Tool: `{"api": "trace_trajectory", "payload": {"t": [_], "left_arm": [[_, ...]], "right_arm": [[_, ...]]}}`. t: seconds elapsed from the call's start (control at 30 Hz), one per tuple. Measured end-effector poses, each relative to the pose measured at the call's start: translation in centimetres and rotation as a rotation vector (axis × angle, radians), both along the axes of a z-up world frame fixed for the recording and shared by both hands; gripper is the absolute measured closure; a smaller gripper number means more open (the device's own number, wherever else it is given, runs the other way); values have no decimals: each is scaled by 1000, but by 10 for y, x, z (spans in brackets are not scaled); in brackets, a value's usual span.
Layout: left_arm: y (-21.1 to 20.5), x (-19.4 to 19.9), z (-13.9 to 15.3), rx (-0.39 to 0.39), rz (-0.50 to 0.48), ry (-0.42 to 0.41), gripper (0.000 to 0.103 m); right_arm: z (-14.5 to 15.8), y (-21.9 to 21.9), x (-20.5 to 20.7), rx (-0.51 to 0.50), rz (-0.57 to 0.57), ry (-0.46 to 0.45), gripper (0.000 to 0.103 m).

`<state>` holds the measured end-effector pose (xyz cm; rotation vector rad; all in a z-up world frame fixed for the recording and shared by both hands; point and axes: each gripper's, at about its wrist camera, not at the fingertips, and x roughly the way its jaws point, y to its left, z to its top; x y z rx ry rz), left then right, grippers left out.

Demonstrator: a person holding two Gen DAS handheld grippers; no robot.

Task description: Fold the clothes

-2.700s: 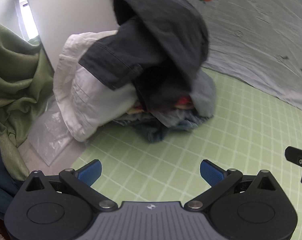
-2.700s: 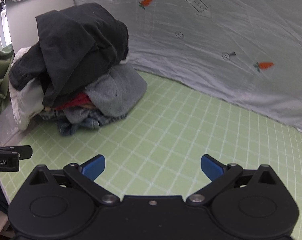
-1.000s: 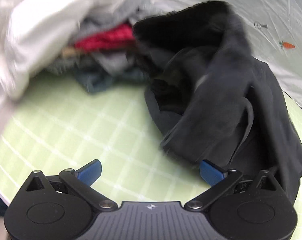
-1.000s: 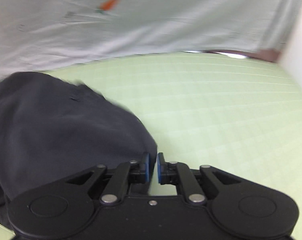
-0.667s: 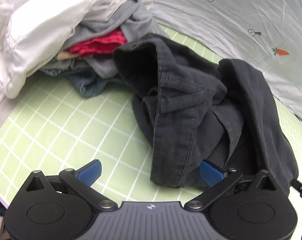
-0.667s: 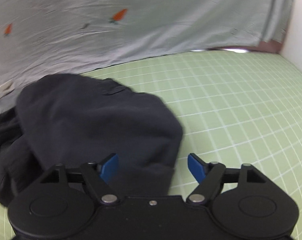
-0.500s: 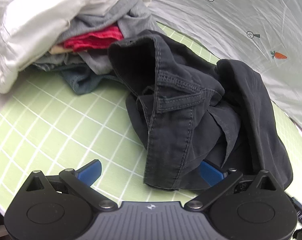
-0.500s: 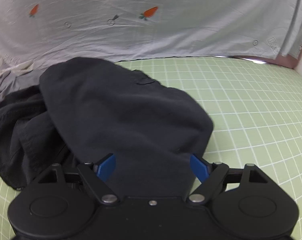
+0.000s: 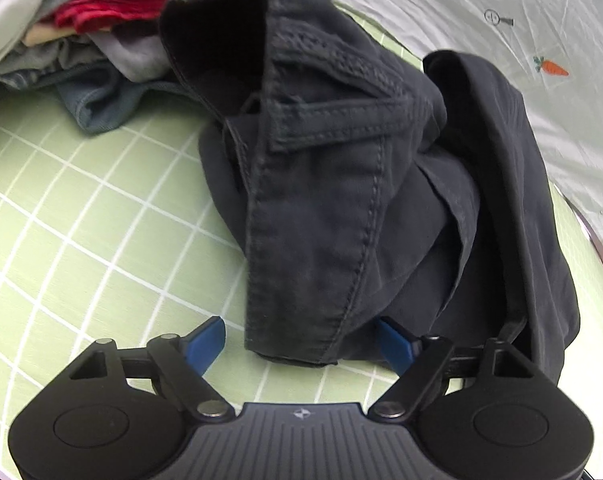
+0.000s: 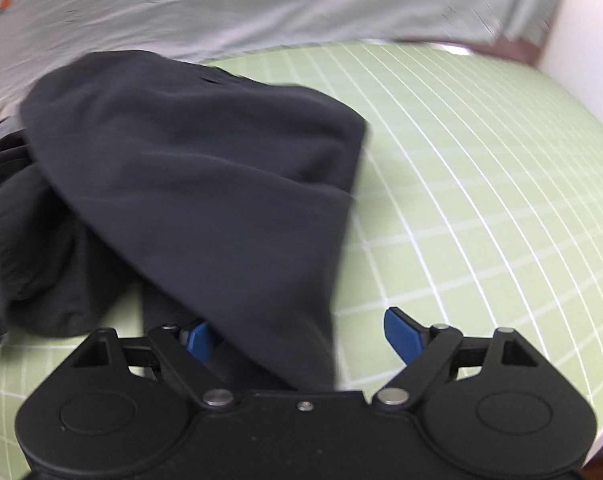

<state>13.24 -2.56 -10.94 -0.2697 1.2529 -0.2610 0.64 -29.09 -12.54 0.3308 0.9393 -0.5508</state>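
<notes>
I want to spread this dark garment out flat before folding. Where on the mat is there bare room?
Bare green mat lies right of the dark garment, up to the white wall. A smaller patch sits left of it, below the clothes pile. The pile side is crowded.

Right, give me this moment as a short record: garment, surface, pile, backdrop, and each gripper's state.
garment: dark trousers, crumpled, unfolded, lying on the mat
surface: green gridded mat
pile: clothes heap behind the trousers, with red, grey and blue items; touching the trousers' far end
backdrop: pale sheet with carrot prints
left gripper: jaws open, straddling the trousers' near hem, not clamped
right gripper: jaws open, dark cloth draped between them, not clamped
image quality: right wrist view is motion-blurred
</notes>
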Motion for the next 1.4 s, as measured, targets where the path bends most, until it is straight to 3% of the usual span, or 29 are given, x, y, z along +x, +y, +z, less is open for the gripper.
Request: {"api": "trace_trajectory", "payload": {"t": [0.13, 0.23, 0.27, 0.3, 0.37, 0.4, 0.57, 0.77, 0.9, 1.13, 1.23, 1.3, 1.37, 1.4], "left_arm": [[-3, 3, -3, 9, 3, 3, 23], [-3, 5, -6, -8, 22, 26, 36], [-3, 7, -7, -4, 36, 32, 44], [-3, 8, -8, 0, 49, 38, 49], [-1, 10, -9, -4, 75, 39, 56], [0, 11, -8, -8, 92, 34, 58], [4, 16, -6, 15, 156, 25, 64], [2, 22, -2, 72, 242, 17, 64], [-7, 32, 1, 113, 276, -7, 64], [-27, 43, -2, 158, 323, 1, 64], [-36, 46, -3, 191, 300, 3, 61], [-33, 38, -6, 197, 273, -3, 61], [-34, 29, -7, 191, 257, -2, 59], [-34, 29, -5, 194, 245, 0, 58]], "right_arm": [[-6, -12, -3, 41, 13, -8, 17], [-8, -17, -3, 74, 54, -25, 27], [-9, -19, -3, 85, 67, -30, 41], [-10, -21, -3, 95, 81, -36, 67], [-8, -28, -4, 91, 102, -48, 91], [-2, -36, -6, 57, 105, -55, 97], [26, -81, -13, -132, 109, -83, 99], [82, -200, -1, -480, 42, -86, 99], [130, -273, 36, -670, 33, -128, 99], [118, -364, 117, -566, -137, -66, 96], [101, -393, 144, -490, -206, -17, 79], [84, -363, 134, -429, -213, -13, 60], [73, -326, 122, -382, -215, -27, 49], [67, -307, 115, -358, -215, -35, 48]]}}
